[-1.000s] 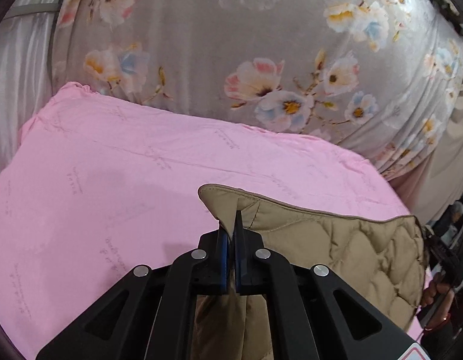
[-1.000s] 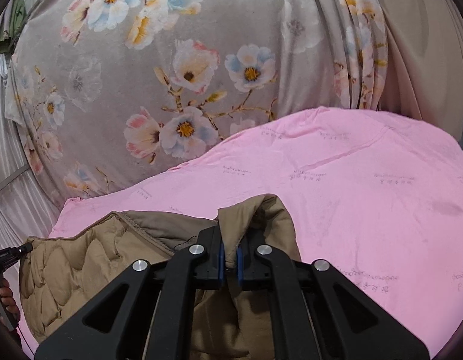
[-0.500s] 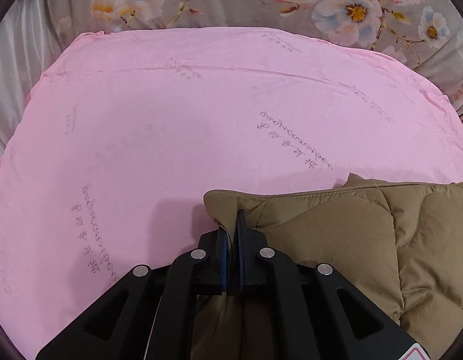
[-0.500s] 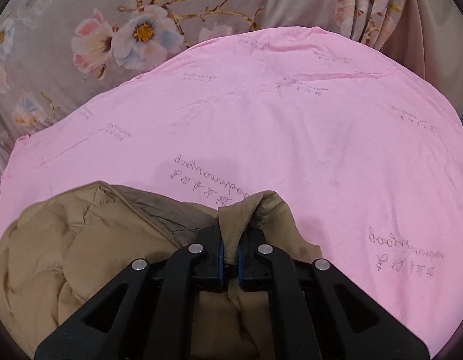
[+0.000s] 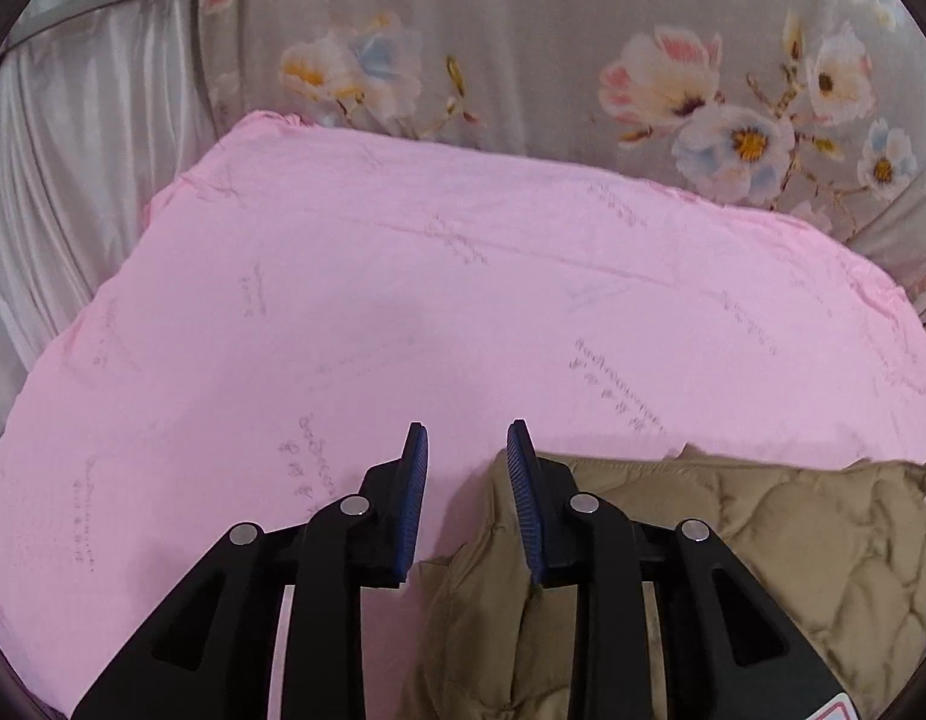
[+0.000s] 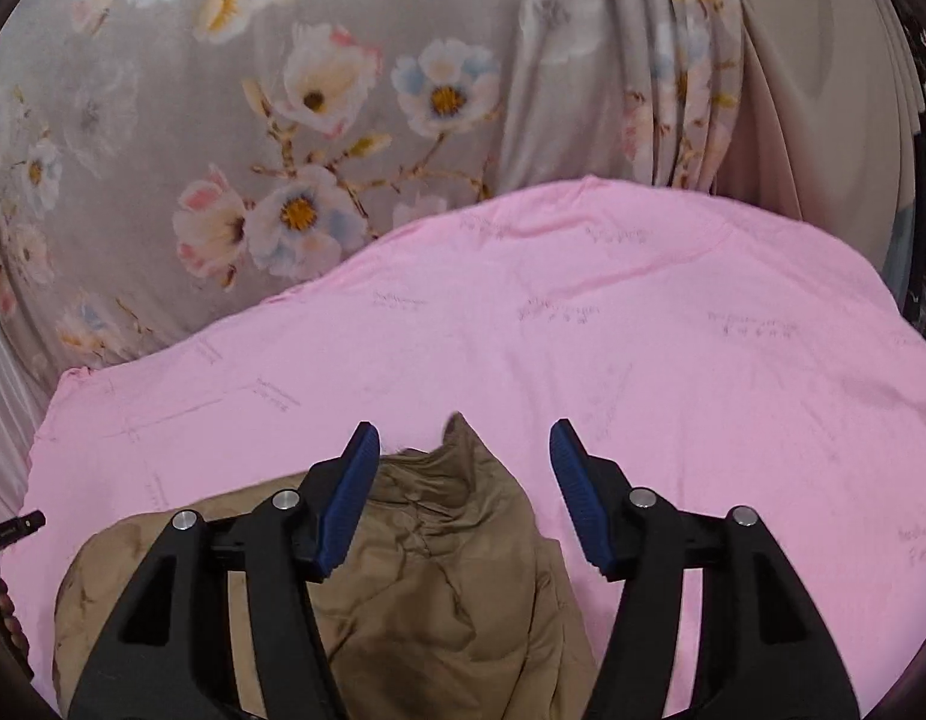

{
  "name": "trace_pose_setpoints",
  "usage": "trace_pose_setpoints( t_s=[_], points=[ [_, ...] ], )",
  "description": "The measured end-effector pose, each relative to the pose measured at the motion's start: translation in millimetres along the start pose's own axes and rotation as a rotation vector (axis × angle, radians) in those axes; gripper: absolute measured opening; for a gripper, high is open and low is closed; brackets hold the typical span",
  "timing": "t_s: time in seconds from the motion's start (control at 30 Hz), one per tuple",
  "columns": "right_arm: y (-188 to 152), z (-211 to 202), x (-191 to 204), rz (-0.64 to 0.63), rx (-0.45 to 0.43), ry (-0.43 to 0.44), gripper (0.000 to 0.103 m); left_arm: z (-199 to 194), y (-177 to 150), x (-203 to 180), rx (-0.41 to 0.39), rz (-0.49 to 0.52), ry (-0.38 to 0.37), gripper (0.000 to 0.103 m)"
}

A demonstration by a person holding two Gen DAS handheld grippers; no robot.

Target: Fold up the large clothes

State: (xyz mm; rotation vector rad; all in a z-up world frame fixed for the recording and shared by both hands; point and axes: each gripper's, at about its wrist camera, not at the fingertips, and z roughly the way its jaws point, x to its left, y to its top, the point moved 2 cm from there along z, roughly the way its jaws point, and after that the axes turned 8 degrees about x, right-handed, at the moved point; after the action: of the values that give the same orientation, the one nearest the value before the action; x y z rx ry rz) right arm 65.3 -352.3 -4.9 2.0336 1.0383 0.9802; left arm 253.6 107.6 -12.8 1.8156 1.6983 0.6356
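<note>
The jacket (image 5: 733,546) lay in the lower right of the left wrist view, a tan quilted heap on the pink sheet (image 5: 402,312). In the right wrist view the same jacket (image 6: 438,570) filled the lower centre and left.

The left gripper (image 5: 467,441) was opening, its jaws parted a little; a fold of the jacket stood against the right pad but was not pinched. The right gripper (image 6: 466,441) was opening too, already wide, with a peak of the fabric standing between the pads and touching neither.

Both holds were off, so the fold depended on the padding staying put. Puffy quilting tends to spring back, and the raised peak between the right pads looked likely to flop or unroll. The fabric resting on the left gripper's right pad might drag along if that hand pulled away sideways, skewing the edge. The jacket also sat at the near, lower edge of the sheet, so a loose part could slide off toward the person.
</note>
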Motion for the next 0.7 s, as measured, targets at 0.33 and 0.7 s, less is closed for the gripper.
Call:
trace_pose_setpoints(
  t_s=[0.33, 0.7],
  points=[
    [-24.4, 1.2, 140.6, -0.406, 0.03, 0.139, 0.051, -26.2, -20.3, -124.1, 0.037, 0.132, -0.227, 0.028],
    [-75.9, 106.1, 112.8, -0.384, 0.287, 0.041, 0.047, 60.4, -58.9, -162.6, 0.095, 0.21, -0.146, 0.029]
  ],
)
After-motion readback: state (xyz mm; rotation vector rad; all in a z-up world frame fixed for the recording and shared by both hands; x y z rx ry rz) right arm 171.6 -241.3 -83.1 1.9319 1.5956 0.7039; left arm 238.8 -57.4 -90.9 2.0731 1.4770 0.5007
